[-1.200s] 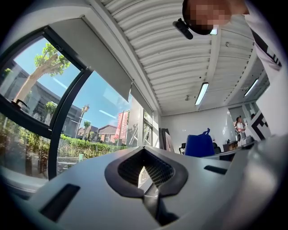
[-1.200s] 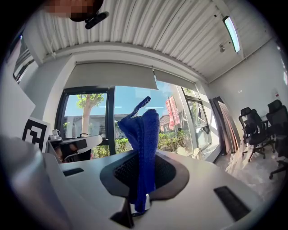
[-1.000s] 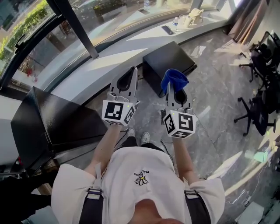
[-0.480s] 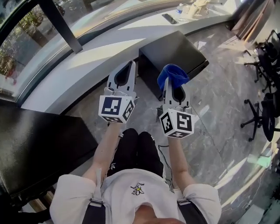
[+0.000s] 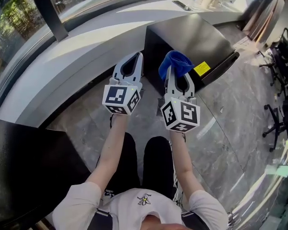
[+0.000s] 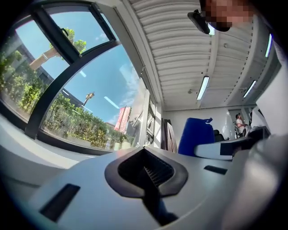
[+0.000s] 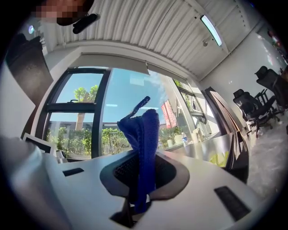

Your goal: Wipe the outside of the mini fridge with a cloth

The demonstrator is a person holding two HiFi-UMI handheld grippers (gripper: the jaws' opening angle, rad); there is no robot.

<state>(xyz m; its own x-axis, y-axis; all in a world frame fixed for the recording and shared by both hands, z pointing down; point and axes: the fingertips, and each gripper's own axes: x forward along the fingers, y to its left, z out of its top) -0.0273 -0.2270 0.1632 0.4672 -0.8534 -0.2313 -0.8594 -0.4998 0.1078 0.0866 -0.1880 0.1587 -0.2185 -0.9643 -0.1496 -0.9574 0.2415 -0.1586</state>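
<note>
A white window ledge (image 5: pixel 90 49) is curving along the glass, with a dark flat device (image 5: pixel 182 5) lying near its far edge. Black office chairs (image 7: pixel 247 99) are standing on the marble floor (image 5: pixel 85 121).

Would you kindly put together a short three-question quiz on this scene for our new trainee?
1. True or false: the left gripper holds the blue cloth.
2. What colour is the sticker on the mini fridge? A red, B yellow, C green.
3. Fill in: the left gripper's jaws stand ____, with nothing between them.
Key: 1 false, the right gripper is shut on it; 2 B; 3 together.
</note>
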